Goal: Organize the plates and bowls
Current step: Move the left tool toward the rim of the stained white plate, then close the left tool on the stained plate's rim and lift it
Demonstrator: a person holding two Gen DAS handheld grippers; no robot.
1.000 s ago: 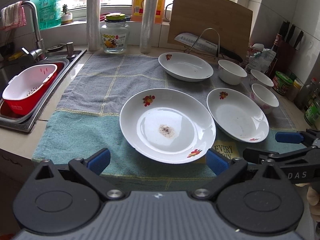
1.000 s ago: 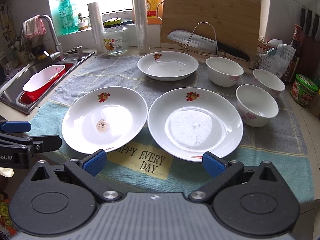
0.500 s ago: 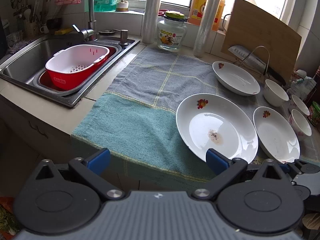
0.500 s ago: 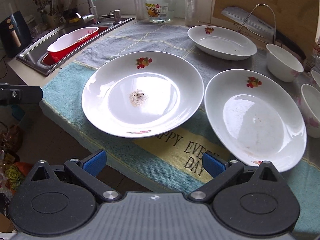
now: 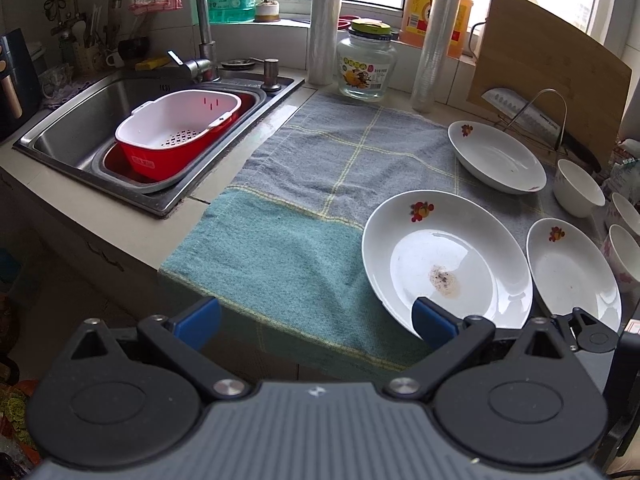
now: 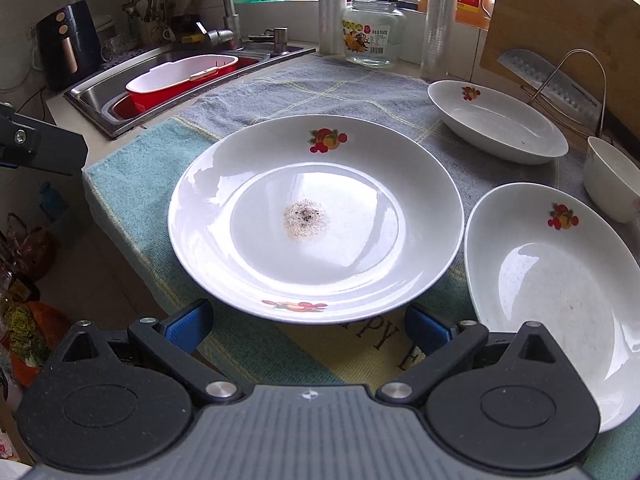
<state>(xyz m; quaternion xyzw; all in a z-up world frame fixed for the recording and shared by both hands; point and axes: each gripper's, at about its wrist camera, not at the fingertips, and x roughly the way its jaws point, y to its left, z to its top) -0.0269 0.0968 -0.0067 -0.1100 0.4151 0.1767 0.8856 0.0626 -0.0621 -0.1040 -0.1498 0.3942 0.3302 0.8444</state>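
Three white fruit-print plates lie on the towel. The nearest plate, with a brown stain, sits just beyond my open, empty right gripper. In the left wrist view this plate is at right, by my open, empty left gripper, whose right fingertip overlaps its near rim. A second plate lies to the right, a third behind. White bowls stand at far right.
A steel sink at left holds a red-and-white colander basket. A glass jar, plastic rolls, a bamboo board and a wire rack with a cleaver line the back. The counter edge is close below.
Both grippers have swung left and moved closer. The stained plate now fills the right wrist view; the sink has moved toward the middle of the left wrist view. Nothing was grasped.
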